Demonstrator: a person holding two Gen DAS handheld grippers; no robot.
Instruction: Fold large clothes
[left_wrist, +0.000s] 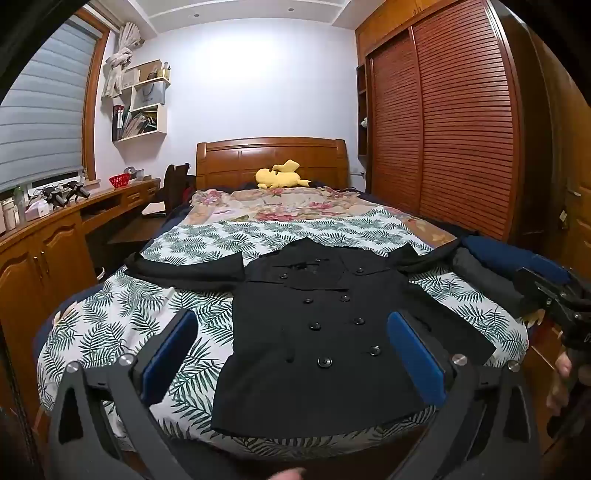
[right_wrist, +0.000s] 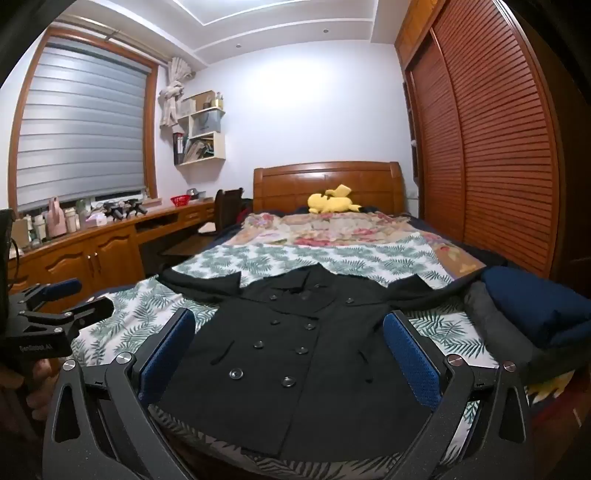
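Note:
A black double-breasted coat (left_wrist: 317, 332) lies flat and face up on the leaf-print bedspread (left_wrist: 122, 325), sleeves spread to both sides, hem toward me. My left gripper (left_wrist: 293, 321) hovers wide open above the coat's lower half, blue pads apart and nothing between them. In the right wrist view the same coat (right_wrist: 295, 354) fills the centre, and my right gripper (right_wrist: 288, 328) also stands open over its hem with nothing held. The other gripper's body shows at each view's edge, the right one (left_wrist: 554, 295) and the left one (right_wrist: 55, 314).
Folded dark blue and grey clothes (right_wrist: 532, 314) are stacked at the bed's right edge. A yellow plush toy (left_wrist: 280, 175) rests by the wooden headboard. A wooden desk with cabinets (left_wrist: 55, 236) runs along the left, and a slatted wardrobe (left_wrist: 443, 122) stands on the right.

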